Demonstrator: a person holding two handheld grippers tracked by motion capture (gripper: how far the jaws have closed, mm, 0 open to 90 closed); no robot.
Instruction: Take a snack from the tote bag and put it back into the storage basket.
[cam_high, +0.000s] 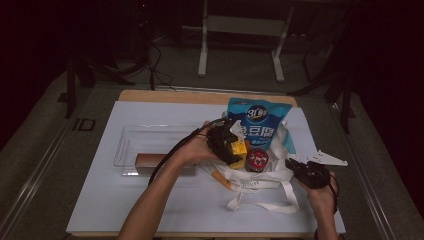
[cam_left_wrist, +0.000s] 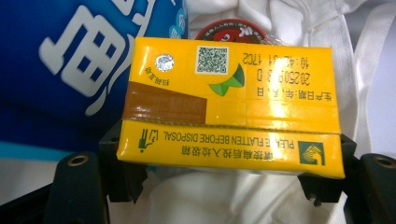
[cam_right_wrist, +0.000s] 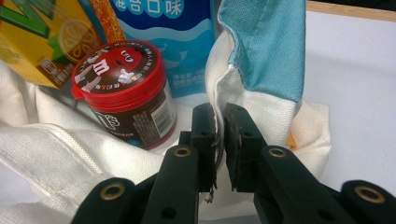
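My left gripper (cam_high: 226, 142) is shut on a yellow drink carton (cam_high: 240, 150), just above the mouth of a white tote bag (cam_high: 255, 179). In the left gripper view the carton (cam_left_wrist: 229, 107) lies crosswise between the black fingers (cam_left_wrist: 119, 172), its printed top facing the camera. A tall blue snack pouch (cam_high: 258, 121) and a red-lidded candy jar (cam_high: 258, 159) stand in the bag. My right gripper (cam_high: 306, 171) is shut on the bag's right edge. In the right gripper view, its pads pinch the white rim (cam_right_wrist: 219, 126) of the blue-lined fabric (cam_right_wrist: 266, 46), beside the jar (cam_right_wrist: 126, 93).
A clear plastic tray (cam_high: 131, 145) sits left of the bag with a brown box (cam_high: 152, 160) at its near side. Everything rests on a white mat (cam_high: 150, 205) over a wooden table. The bag's straps (cam_high: 260, 202) trail toward the front edge.
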